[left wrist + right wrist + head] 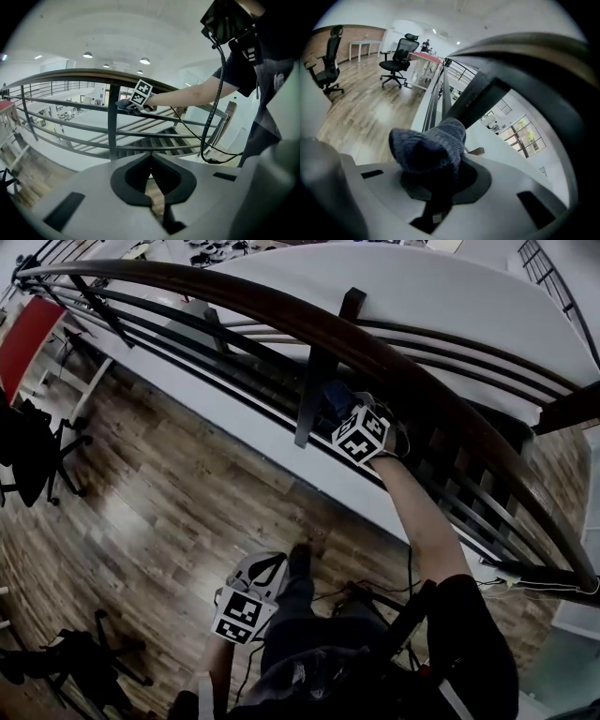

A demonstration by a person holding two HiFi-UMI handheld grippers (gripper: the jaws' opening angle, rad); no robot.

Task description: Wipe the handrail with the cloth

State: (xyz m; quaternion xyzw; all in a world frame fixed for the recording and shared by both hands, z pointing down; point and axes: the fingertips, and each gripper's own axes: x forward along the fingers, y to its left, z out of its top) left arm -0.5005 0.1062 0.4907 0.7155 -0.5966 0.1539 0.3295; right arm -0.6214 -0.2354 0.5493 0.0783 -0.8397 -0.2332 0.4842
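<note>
A dark curved wooden handrail [281, 310] tops a metal railing and runs from the upper left to the right edge. My right gripper [345, 416] is shut on a blue-grey cloth [333, 401] and holds it just below the rail beside a dark upright post [319, 381]. In the right gripper view the cloth [431, 145] bulges out of the jaws of that gripper [440, 165], with the handrail [543, 51] close above. My left gripper [265, 566] hangs low near the person's body, shut and holding nothing. Its own view shows the left gripper [151, 157], the handrail [93, 74] and the cloth [123, 104] ahead.
Horizontal metal bars [234, 343] run under the rail, with a stairwell [154, 140] beyond them. Office chairs [37, 456] and a red desk [28, 334] stand on the wood floor at the left. A black cable [215, 112] hangs from the person.
</note>
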